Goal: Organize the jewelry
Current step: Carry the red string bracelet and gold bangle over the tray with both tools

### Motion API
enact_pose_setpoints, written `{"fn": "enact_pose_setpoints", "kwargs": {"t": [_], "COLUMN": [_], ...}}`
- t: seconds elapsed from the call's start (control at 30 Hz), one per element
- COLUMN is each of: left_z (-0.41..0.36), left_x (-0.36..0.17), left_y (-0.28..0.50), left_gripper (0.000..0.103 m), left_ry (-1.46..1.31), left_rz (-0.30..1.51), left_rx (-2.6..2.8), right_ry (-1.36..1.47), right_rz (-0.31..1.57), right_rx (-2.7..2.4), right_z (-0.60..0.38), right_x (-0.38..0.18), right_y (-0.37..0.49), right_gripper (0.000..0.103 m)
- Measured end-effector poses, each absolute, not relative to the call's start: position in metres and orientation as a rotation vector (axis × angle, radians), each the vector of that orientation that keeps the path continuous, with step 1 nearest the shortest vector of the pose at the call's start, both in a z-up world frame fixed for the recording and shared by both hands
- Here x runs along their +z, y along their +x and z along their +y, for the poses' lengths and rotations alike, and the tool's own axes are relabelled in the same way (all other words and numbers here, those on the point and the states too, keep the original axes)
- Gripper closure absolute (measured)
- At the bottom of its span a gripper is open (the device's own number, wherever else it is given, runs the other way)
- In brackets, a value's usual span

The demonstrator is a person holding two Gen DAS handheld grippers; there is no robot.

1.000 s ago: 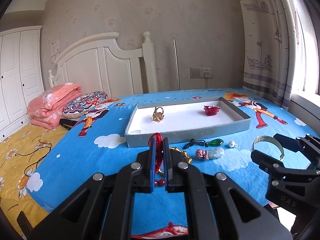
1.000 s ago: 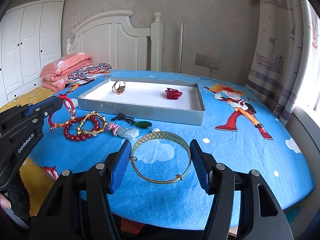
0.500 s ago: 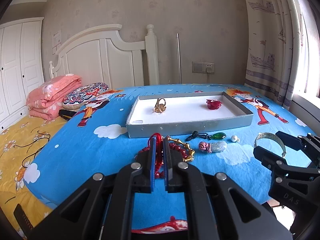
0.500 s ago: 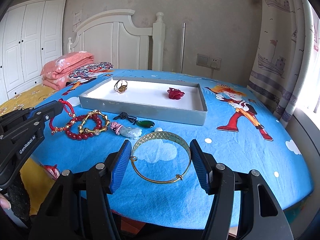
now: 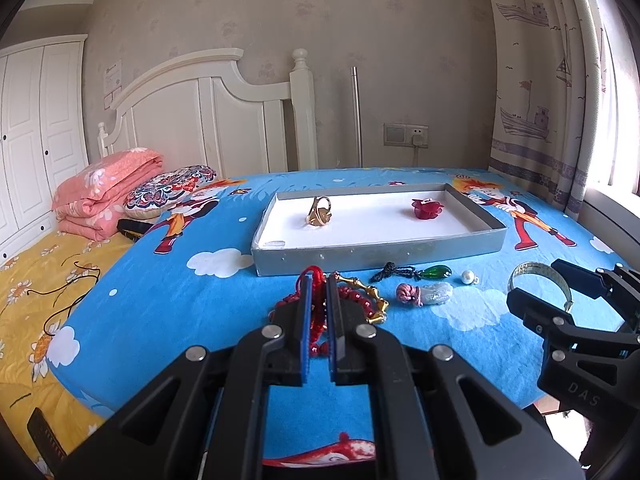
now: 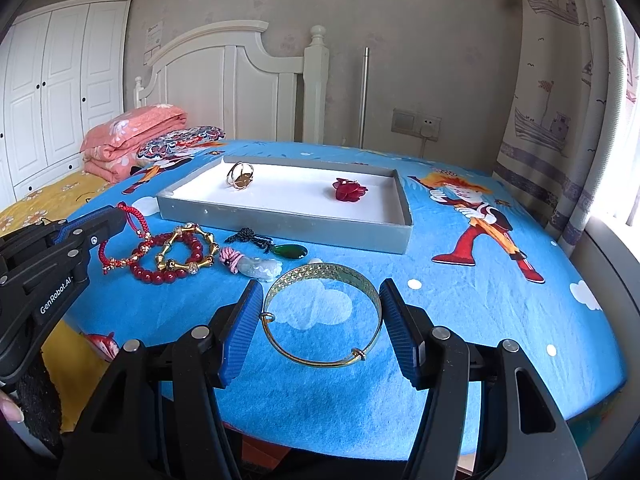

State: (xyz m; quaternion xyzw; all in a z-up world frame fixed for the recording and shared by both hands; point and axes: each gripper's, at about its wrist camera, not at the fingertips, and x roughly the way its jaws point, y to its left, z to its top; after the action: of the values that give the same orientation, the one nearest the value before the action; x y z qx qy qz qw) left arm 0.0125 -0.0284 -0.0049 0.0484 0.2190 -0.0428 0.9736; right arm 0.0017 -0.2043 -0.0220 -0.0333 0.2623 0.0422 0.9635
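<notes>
My left gripper (image 5: 318, 280) is shut on a red cord bracelet (image 6: 134, 216) and lifts one end of it off the blue cloth. My right gripper (image 6: 320, 300) is open, its blue pads on either side of a gold bangle (image 6: 322, 312) that lies flat. A grey tray (image 6: 280, 222) with a white floor holds a gold ring (image 6: 240, 176) and a red flower piece (image 6: 350, 190). In front of the tray lie a red bead bracelet (image 6: 168, 276), a gold link bracelet (image 6: 188, 250), a green pendant (image 6: 290, 251), a pale jade charm (image 6: 260, 267) and a pearl (image 5: 467, 277).
The jewelry lies on a table covered with a blue cartoon cloth (image 6: 460, 300). A bed with a yellow sheet (image 5: 32, 280), a folded pink blanket (image 5: 104, 196) and a patterned pillow (image 5: 168, 190) stands to the left. A curtain (image 5: 540, 80) hangs at the right.
My left gripper has drawn back and lower with the red cord bracelet still in it. The right gripper stays around the gold bangle.
</notes>
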Motion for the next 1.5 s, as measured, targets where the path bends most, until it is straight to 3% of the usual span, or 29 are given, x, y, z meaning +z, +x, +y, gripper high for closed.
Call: {"fn": "enact_pose_setpoints", "kwargs": {"t": [0.77, 1.1, 1.5], "left_z": [-0.035, -0.056, -0.067], "left_x": [0.027, 0.044, 0.022], "left_y": [0.062, 0.141, 0.236], "left_gripper": [0.096, 0.096, 0.096], "left_ry": [0.124, 0.135, 0.123], "left_rz": [0.391, 0.448, 0.608], "left_rx": [-0.102, -0.118, -0.07], "right_ry": [-0.09, -0.12, -0.099], "right_rz": [0.436, 0.426, 0.542], "right_rx": [0.082, 0.064, 0.015], "right_z": [-0.202, -0.193, -0.203], "right_x": [0.019, 0.032, 0.013], "right_y": [0.047, 0.118, 0.196], "right_gripper": [0.046, 0.046, 0.046]}}
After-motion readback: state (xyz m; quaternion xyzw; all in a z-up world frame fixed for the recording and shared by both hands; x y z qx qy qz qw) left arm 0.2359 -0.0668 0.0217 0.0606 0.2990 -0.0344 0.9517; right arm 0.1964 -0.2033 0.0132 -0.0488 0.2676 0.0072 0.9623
